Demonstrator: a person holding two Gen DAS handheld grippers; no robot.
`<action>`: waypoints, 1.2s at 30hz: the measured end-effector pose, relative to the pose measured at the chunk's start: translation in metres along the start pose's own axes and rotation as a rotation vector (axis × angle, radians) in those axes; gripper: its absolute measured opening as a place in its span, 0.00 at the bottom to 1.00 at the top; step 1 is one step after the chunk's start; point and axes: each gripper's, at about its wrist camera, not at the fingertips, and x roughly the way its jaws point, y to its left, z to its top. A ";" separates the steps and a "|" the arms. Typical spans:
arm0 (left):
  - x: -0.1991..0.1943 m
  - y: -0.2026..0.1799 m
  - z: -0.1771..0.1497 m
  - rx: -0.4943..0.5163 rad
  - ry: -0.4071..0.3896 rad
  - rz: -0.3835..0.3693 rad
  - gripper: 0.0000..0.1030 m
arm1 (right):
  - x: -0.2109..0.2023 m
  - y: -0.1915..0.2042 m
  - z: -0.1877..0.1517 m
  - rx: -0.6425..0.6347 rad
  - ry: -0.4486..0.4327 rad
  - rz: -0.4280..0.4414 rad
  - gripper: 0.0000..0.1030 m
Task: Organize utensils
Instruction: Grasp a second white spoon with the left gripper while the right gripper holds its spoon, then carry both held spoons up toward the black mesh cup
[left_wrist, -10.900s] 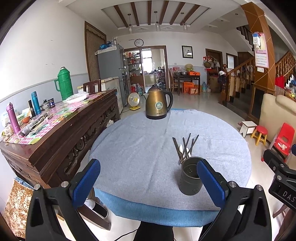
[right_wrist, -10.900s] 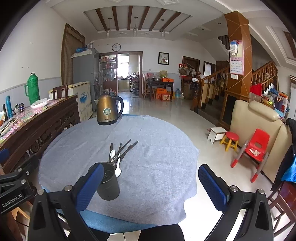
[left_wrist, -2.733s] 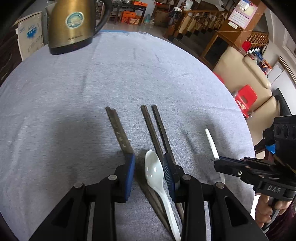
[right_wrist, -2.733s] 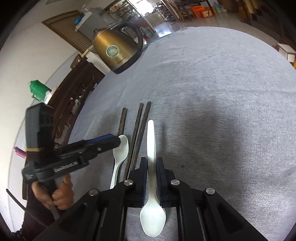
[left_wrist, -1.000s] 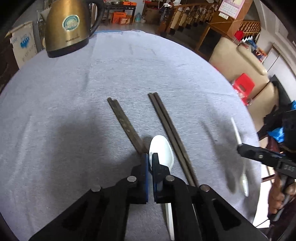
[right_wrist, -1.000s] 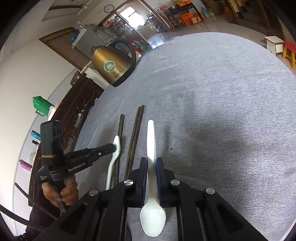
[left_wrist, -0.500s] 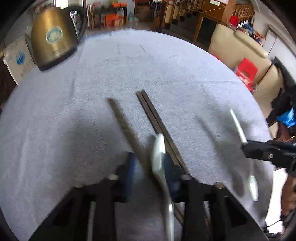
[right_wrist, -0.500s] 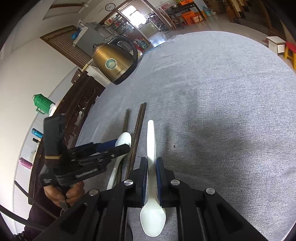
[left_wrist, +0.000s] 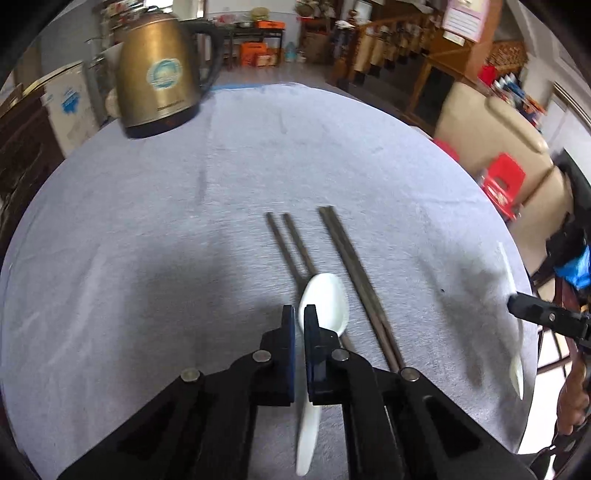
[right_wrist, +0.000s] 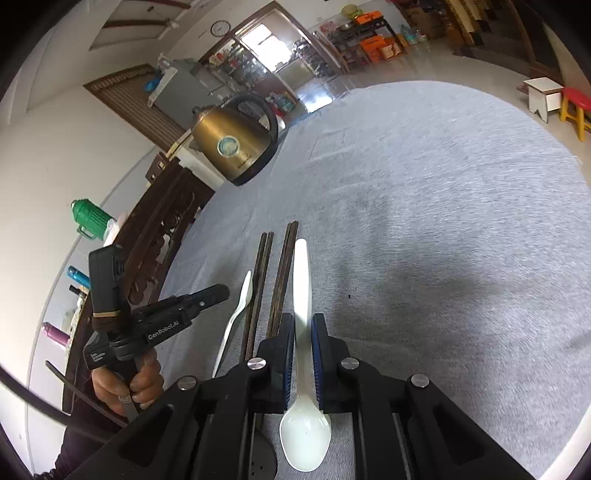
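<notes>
My left gripper (left_wrist: 299, 314) is shut on a white spoon (left_wrist: 327, 299), pinching the left rim near its neck. The bowl shows past the right finger and the handle runs back under the gripper. From the right wrist view this spoon (right_wrist: 240, 306) looks edge-on beside the left gripper (right_wrist: 223, 291). My right gripper (right_wrist: 303, 321) is shut on a second white spoon (right_wrist: 303, 277), with the handle forward and the bowl toward the camera. It hangs at the table's right edge (left_wrist: 516, 369). Two pairs of dark chopsticks (left_wrist: 286, 240) (left_wrist: 347, 258) lie side by side on the grey cloth.
A brass kettle (left_wrist: 162, 77) stands at the far left of the round table (left_wrist: 147, 258). Part of a grey perforated holder (right_wrist: 263, 461) shows under my right gripper. A carved wooden sideboard (right_wrist: 162, 221) runs along the left. A person's hand (right_wrist: 144, 380) grips the left tool.
Half a second ago the left jaws stood open around the spoon, which was on edge. They have now closed again and the spoon has rolled. The right gripper keeps its spoon and has barely moved.
</notes>
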 end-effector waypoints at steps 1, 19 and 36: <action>-0.004 0.004 -0.001 -0.016 -0.009 -0.005 0.04 | -0.005 0.000 -0.002 0.002 -0.012 0.005 0.10; 0.027 -0.028 0.003 0.038 0.041 0.023 0.41 | -0.010 -0.006 -0.022 0.022 -0.002 -0.006 0.10; -0.029 0.035 -0.020 -0.208 -0.081 0.035 0.03 | -0.047 0.008 -0.029 0.014 -0.132 0.052 0.10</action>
